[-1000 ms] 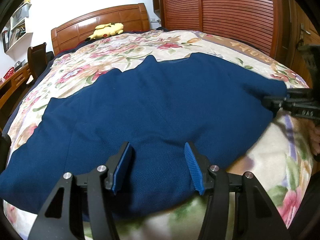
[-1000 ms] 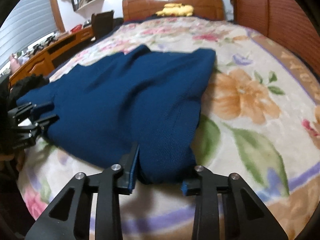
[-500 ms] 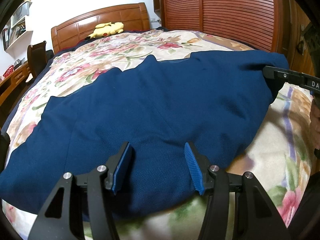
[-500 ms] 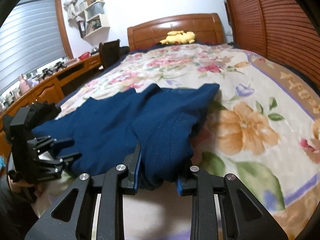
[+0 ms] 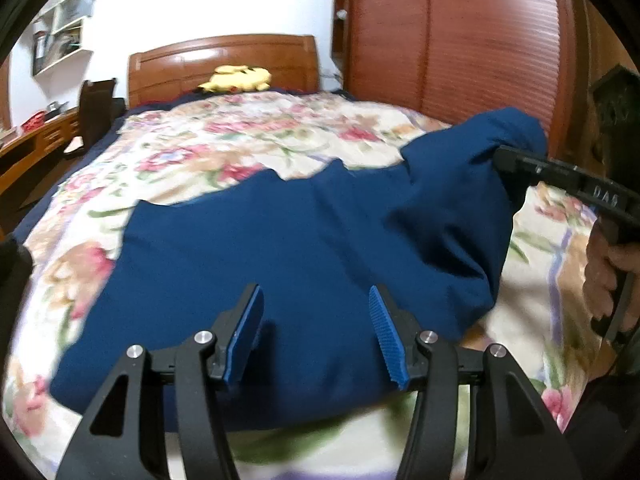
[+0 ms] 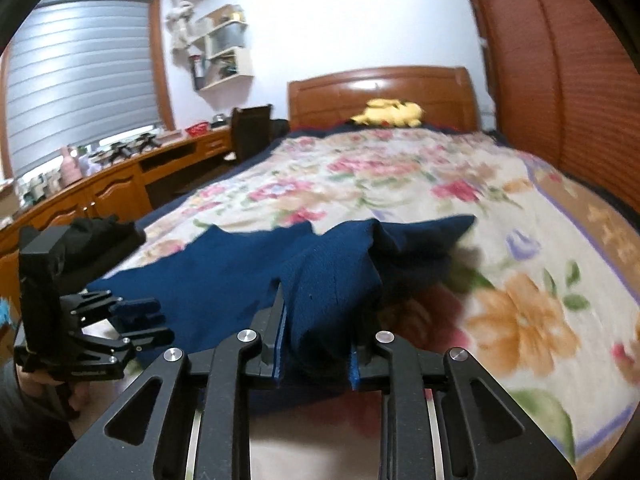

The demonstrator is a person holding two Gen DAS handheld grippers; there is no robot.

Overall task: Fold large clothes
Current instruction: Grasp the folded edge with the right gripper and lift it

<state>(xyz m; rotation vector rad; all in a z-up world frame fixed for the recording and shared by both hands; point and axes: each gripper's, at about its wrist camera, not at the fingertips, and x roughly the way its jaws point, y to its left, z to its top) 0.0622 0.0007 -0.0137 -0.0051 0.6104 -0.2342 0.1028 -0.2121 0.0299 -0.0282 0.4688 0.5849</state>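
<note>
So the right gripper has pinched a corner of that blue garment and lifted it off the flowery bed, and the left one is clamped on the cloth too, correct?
Not quite. The left gripper is not clamped: the left wrist view shows its jaws spread open over the blue garment, gripping nothing. The rest holds: the right gripper pinches a lifted corner above the flowery bed.

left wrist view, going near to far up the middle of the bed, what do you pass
Open left gripper → dark blue garment spread on the bed → floral bedspread → yellow plush toy → glossy wooden headboard → white wall.
</note>
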